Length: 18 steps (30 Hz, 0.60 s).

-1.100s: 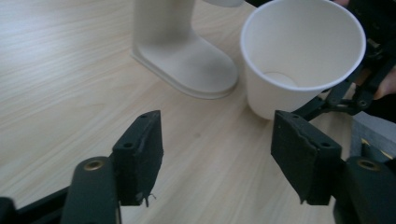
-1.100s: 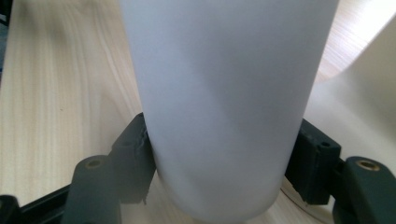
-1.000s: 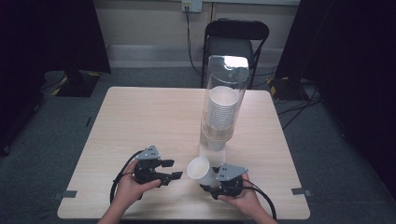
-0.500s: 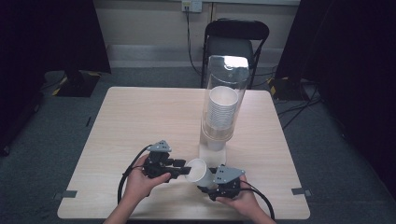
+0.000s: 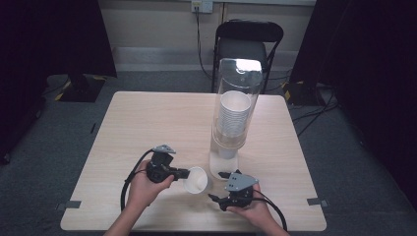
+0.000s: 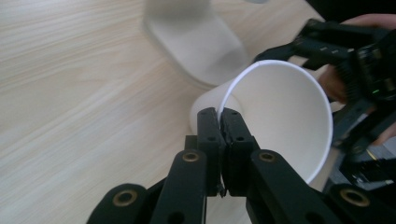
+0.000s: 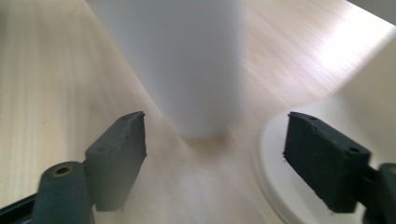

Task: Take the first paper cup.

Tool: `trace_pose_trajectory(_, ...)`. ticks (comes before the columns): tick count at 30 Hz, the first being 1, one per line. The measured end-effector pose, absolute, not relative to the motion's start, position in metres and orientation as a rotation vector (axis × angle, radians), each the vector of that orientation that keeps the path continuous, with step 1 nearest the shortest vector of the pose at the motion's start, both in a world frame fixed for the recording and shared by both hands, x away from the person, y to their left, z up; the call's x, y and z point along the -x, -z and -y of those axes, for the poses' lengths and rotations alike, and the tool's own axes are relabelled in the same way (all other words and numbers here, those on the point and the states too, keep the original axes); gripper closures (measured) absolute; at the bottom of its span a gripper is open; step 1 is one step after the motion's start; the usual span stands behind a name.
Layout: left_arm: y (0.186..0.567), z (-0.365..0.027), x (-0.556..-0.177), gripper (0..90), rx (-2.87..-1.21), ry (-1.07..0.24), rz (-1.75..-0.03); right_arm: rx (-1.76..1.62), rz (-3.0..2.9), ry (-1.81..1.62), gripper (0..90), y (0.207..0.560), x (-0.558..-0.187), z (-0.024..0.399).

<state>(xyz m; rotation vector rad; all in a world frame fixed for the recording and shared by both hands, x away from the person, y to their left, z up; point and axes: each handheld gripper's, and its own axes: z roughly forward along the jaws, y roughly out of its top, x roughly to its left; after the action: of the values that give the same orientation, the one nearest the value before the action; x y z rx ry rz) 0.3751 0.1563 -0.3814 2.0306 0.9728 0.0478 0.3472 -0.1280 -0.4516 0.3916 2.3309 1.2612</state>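
Over the wooden table [image 5: 147, 123], my left gripper [image 6: 219, 120] has just closed, pinching the paper cup [image 6: 280, 116] by its rim. My right gripper [image 7: 215, 154] has just spread its jaws; nothing sits between them, beside the cup dispenser's base [image 7: 299, 154].

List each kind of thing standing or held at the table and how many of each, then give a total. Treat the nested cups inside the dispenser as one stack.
Cup dispenser: 1
Stack of cups: 1
Loose paper cup: 1
Hand-held grippers: 2, left gripper and right gripper
Total: 5
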Motion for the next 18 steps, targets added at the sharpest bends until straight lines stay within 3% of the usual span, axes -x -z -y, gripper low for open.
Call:
trace_pose_trajectory(8,0.378,-0.203,-0.398,87.1,-1.968,-0.110,-1.224,-0.552,-2.266,-1.294,19.0,0.447,-0.356,0.146)
trace_pose_trajectory(16,0.378,-0.221,-0.411,86.9,-1.915,-0.142,-1.329,-0.593,-2.255,-1.288,19.2,0.448,-0.361,0.152)
trace_pose_trajectory(18,0.379,-0.222,-0.414,80.6,-1.911,-0.145,-1.338,-0.614,-2.249,-1.275,19.3,0.448,-0.361,0.154)
